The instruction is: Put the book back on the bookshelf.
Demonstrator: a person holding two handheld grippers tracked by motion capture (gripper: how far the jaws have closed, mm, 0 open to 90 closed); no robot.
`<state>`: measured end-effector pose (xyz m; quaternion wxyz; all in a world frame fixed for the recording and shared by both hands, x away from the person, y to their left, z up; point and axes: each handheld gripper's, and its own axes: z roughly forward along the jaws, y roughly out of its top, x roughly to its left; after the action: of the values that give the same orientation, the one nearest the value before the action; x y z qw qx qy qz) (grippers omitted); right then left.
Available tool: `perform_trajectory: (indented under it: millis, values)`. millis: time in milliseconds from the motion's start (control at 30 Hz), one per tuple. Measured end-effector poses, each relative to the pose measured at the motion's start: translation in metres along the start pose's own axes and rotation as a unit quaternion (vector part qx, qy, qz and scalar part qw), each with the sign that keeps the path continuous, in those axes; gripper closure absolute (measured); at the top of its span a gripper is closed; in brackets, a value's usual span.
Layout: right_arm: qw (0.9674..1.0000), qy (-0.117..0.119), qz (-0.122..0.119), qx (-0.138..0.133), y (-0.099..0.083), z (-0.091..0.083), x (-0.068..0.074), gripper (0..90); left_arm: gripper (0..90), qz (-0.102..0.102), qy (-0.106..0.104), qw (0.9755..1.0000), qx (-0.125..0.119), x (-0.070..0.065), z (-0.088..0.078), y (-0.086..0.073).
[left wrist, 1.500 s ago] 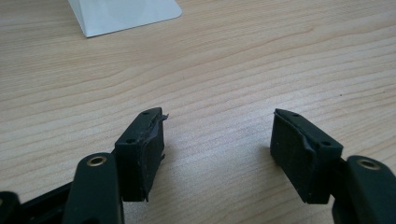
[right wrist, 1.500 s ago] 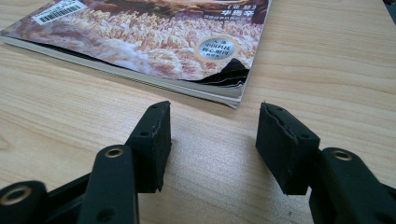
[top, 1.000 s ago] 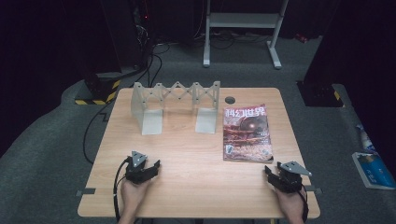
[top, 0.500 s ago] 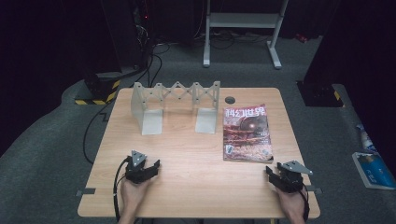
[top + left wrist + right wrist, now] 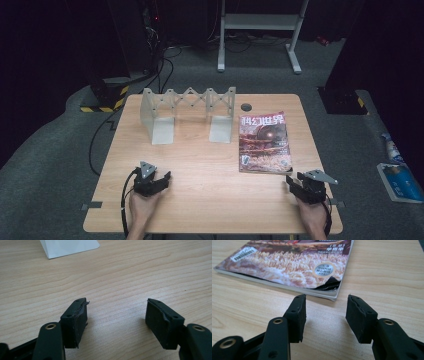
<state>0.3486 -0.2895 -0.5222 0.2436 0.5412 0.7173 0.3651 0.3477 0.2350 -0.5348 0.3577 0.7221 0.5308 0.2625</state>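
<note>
A magazine [image 5: 264, 142] with a red-brown cover lies flat on the right half of the wooden table [image 5: 210, 160]. Its near right corner [image 5: 329, 293] lies just beyond my right gripper [image 5: 326, 315], whose jaws have just been closing a little; they stand apart with nothing between them. In the high view that right gripper [image 5: 298, 183] rests near the front right edge, held by a hand. My left gripper [image 5: 159, 181] rests at the front left, jaws wide apart over bare wood [image 5: 116, 315]. A grey expandable book rack [image 5: 187, 112] stands at the back.
The rack's flat foot plate [image 5: 70, 247] shows ahead of the left gripper. A small dark round hole [image 5: 245, 107] sits in the table near the magazine's top. A metal stand [image 5: 260, 30] and cables lie on the floor behind; a blue-white packet [image 5: 400, 180] lies at the right.
Both hands stay in place. In the high view, nothing on the table has moved.
</note>
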Motion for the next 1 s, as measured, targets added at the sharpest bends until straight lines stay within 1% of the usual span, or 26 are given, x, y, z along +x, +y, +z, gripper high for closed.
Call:
perform_trajectory:
  millis: [267,333,367,433,533,567,733,767,833,1000]
  values:
    - [0.9999,0.002,0.006,-0.009,0.009,-0.001,0.000,51.0,33.9,0.001,0.000,1.0000,0.000,0.000,0.000,0.000]
    - [0.9999,0.003,0.002,-0.013,0.015,0.000,-0.001,51.2,33.9,0.001,0.000,1.0000,0.000,0.000,0.000,0.000]
    - [0.9999,0.003,0.005,-0.013,0.016,-0.001,-0.001,51.2,33.9,0.001,0.000,1.0000,0.000,0.000,0.000,0.000]
    - [0.9999,0.003,0.002,-0.016,0.020,0.000,-0.001,51.3,33.9,0.001,0.000,1.0000,0.000,0.000,0.000,0.000]
    - [0.9998,0.003,0.005,-0.017,0.024,0.001,-0.001,51.4,33.9,0.001,0.000,1.0000,0.000,0.000,0.000,0.000]
    - [0.9998,0.002,0.006,-0.016,0.029,0.003,-0.002,51.6,33.9,0.001,0.000,1.0000,0.000,0.000,0.000,0.000]
    - [0.9999,0.002,0.012,-0.008,0.037,0.010,-0.005,52.3,34.0,0.001,0.001,1.0000,-0.001,0.000,0.000,0.000]
    - [0.9999,0.002,0.012,-0.011,0.038,0.012,-0.006,52.7,34.0,0.001,0.000,1.0000,0.000,0.000,0.000,0.000]
    - [0.9999,0.003,0.016,-0.002,0.041,0.016,-0.008,53.0,33.9,0.001,0.000,1.0000,0.000,0.000,0.000,0.000]
    - [0.9997,0.001,0.025,0.005,0.049,0.025,-0.010,53.0,34.0,0.001,0.000,1.0000,-0.001,0.000,0.000,0.000]
